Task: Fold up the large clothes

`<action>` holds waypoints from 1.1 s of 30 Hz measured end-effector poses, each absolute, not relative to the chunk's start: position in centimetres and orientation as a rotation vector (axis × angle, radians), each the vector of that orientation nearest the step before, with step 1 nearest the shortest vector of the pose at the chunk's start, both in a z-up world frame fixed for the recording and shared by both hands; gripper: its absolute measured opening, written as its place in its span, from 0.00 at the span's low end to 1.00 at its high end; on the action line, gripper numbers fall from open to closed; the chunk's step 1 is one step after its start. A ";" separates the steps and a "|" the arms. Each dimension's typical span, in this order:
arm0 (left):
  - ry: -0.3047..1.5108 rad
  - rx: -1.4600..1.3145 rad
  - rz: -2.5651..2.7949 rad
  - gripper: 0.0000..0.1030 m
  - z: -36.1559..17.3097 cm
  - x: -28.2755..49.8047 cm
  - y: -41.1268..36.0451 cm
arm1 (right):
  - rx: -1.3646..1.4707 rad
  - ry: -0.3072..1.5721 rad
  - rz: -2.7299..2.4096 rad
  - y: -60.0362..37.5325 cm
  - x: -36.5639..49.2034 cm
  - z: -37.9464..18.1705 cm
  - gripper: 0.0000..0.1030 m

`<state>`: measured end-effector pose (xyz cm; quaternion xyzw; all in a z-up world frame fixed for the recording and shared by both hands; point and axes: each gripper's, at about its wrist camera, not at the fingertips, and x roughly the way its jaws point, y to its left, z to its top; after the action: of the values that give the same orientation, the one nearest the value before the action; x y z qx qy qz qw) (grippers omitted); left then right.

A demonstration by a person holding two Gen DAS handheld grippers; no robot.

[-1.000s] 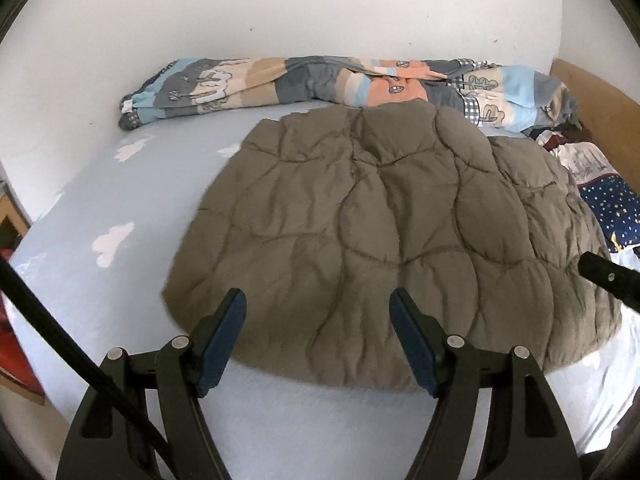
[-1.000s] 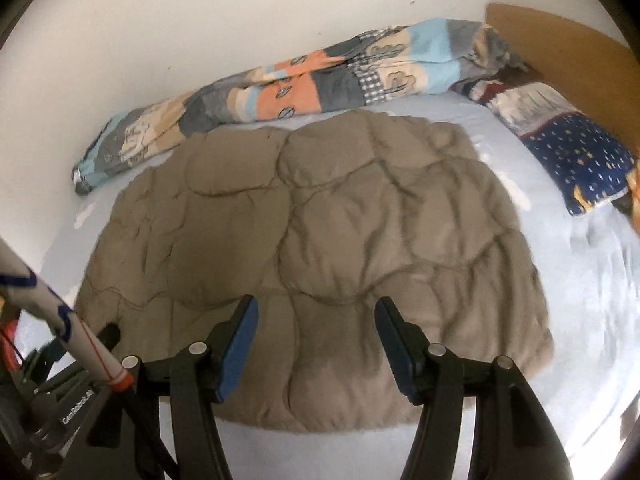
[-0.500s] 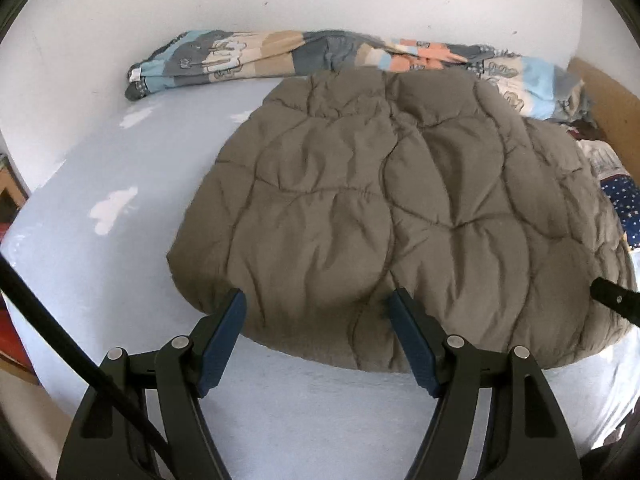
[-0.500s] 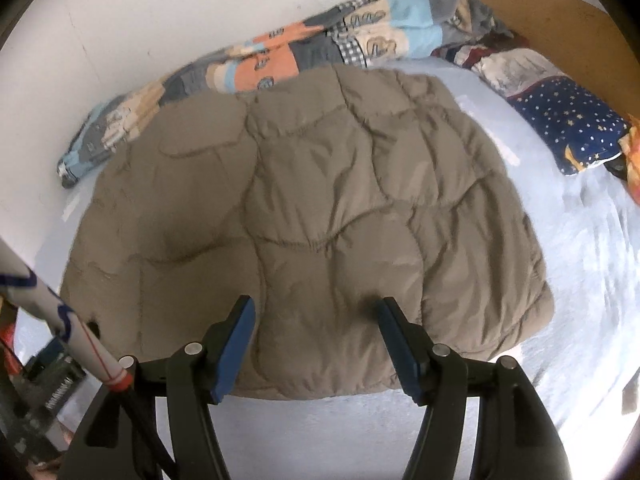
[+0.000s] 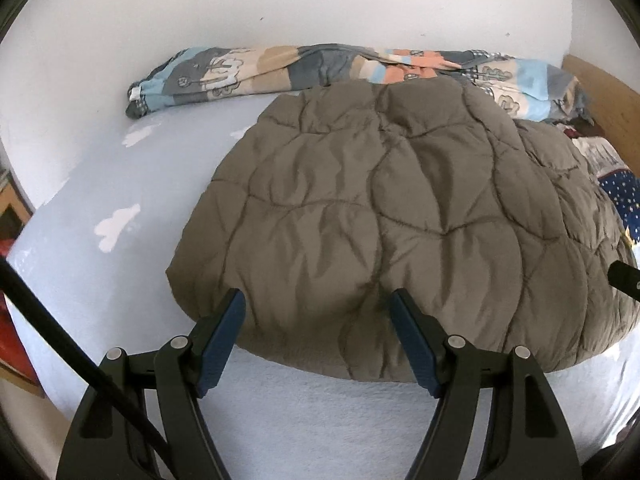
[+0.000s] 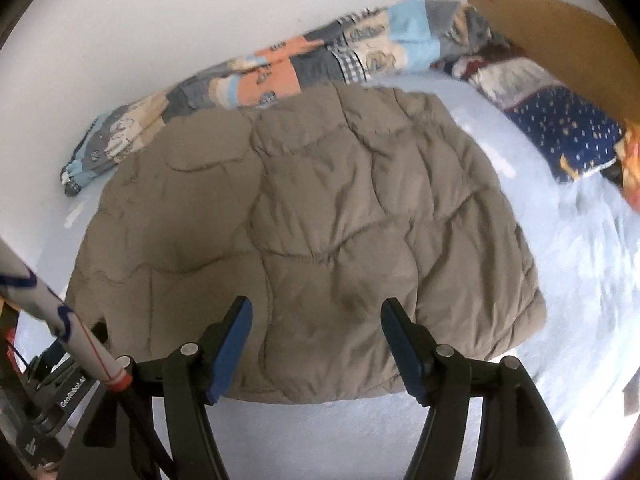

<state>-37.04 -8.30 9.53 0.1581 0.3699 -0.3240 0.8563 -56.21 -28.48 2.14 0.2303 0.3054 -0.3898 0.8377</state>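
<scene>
The right gripper (image 6: 316, 320) had just been opening, nothing between its jaws, as both views neared the puffy olive-brown quilted jacket (image 5: 400, 208). The jacket lay flat across the pale blue bed sheet (image 5: 100, 184), hem near the front edge. Both it and the left gripper (image 5: 318, 312) hung wide above that hem, tilted downward.

A plain white wall (image 5: 320, 4) is standing beyond the bed (image 5: 120, 168) with its pale blue sheet, a wooden headboard (image 6: 560, 32) rising at far right.

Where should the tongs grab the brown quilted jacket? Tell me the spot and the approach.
Probably the near hem of the brown quilted jacket, one of its two corners to each of the tongs, coming in low from the near side. It lies flat, and that rounded edge is the only lip raised off the pale blue bedsheet.
</scene>
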 end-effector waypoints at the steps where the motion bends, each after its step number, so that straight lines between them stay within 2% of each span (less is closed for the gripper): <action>1: 0.775 0.341 -0.682 0.72 9.4 -37.2 -8.5 | 0.482 0.660 -0.817 -28.4 -55.9 1.9 0.70; 5: 0.753 0.378 -0.673 0.72 9.1 -37.8 -9.1 | 0.487 0.724 -0.813 -28.3 -54.8 0.4 0.70; 8: 0.754 0.392 -0.671 0.72 8.8 -37.8 -9.3 | 0.525 0.769 -0.811 -29.1 -54.4 -0.9 0.77; 13: 0.743 0.396 -0.671 0.72 8.8 -37.7 -9.3 | 0.502 0.782 -0.822 -29.2 -54.0 -1.2 0.78; 25: 0.622 0.390 -0.713 0.72 10.6 -39.7 -9.3 | 0.401 0.621 -0.867 -26.4 -57.1 2.9 0.79; 33: 0.593 0.406 -0.731 0.72 10.8 -40.6 -9.9 | 0.389 0.627 -0.856 -26.2 -56.8 2.9 0.79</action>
<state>-40.63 -9.88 10.80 0.1944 0.2835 -0.3496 0.8716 -56.84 -26.18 2.88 0.1845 0.2972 -0.4056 0.8445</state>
